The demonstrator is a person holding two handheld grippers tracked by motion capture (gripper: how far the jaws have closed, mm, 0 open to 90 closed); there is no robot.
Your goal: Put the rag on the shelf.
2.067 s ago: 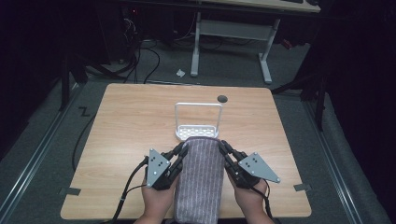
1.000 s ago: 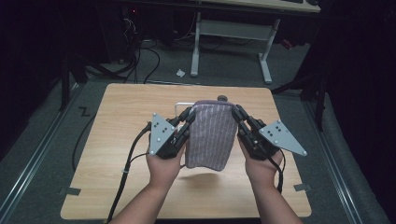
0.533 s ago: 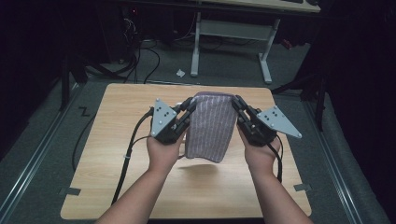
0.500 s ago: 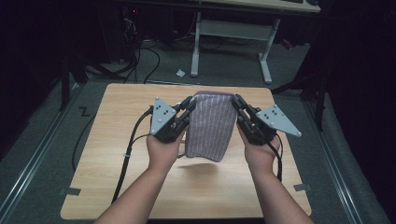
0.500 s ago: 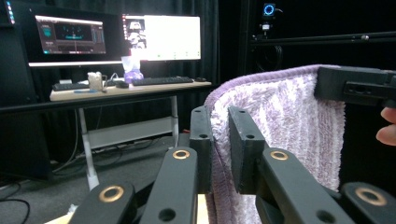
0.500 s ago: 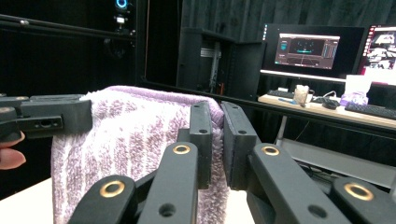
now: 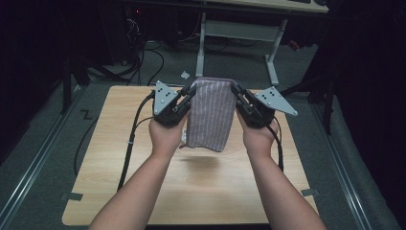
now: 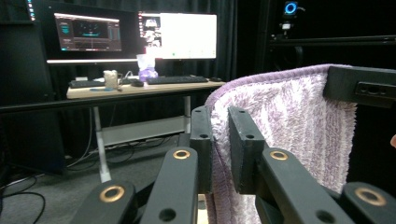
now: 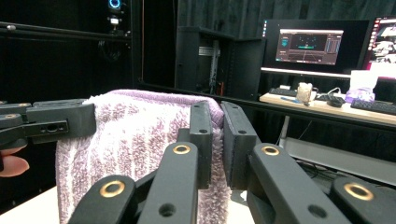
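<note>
A striped towel (image 7: pixel 210 112), lilac and white with a thick looped pile, hangs folded into a long narrow panel above the light wooden bench (image 7: pixel 119 163), its lower edge clear of the surface and throwing a soft shadow below. It is held by its two upper corners. The left claw (image 7: pixel 190 94) pinches the left corner and the right claw (image 7: pixel 235 93) the right one, so the top edge runs nearly straight between them.

From above, the towel reads as flat and finely ribbed. The left gripper view shows what that angle hides: the fluffy pile (image 8: pixel 289 135) up close, and the cloth squeezed between two black rectangular pads (image 8: pixel 243 144) with only the fabric's thickness between them. The right gripper view shows the same pinch from the other side, its pads (image 9: pixel 201 135) narrow on the towel's rounded top corner (image 9: pixel 140 135). Each of these views also catches the opposite claw's black block at the far corner, and a desk with lit monitors (image 8: pixel 177 35) beyond (keyboard and small items on it, too small to name with confidence).

Both claws are nearly closed, each clamped on the towel.
</note>
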